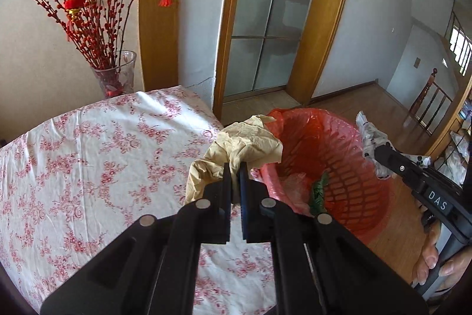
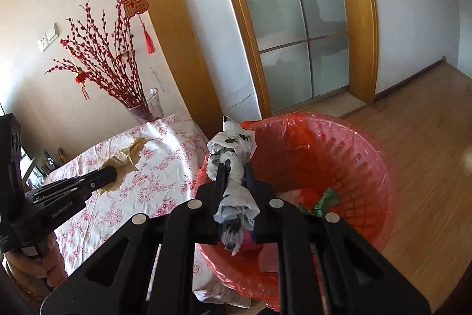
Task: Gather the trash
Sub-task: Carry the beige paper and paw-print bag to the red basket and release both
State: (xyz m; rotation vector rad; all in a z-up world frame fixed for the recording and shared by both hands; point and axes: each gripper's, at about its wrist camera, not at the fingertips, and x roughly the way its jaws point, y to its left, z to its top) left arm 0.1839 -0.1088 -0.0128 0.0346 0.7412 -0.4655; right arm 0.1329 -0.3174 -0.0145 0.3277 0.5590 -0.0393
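My left gripper (image 1: 235, 167) is shut on a crumpled beige paper (image 1: 244, 143), held above the table's right edge, beside the bin; it also shows in the right wrist view (image 2: 126, 158). My right gripper (image 2: 234, 169) is shut on a white wrapper with black paw prints (image 2: 233, 164), held over the near rim of the red basket bin (image 2: 368, 167). That wrapper also shows in the left wrist view (image 1: 368, 138) past the bin (image 1: 348, 167). The bin has a red plastic liner and holds a green scrap (image 2: 324, 201) and pale plastic.
A table with a white and pink floral cloth (image 1: 88, 167) stands left of the bin. A glass vase of red branches (image 1: 116, 76) sits at its far corner. A frosted glass door (image 1: 271, 19) and wooden floor (image 2: 427, 152) lie behind.
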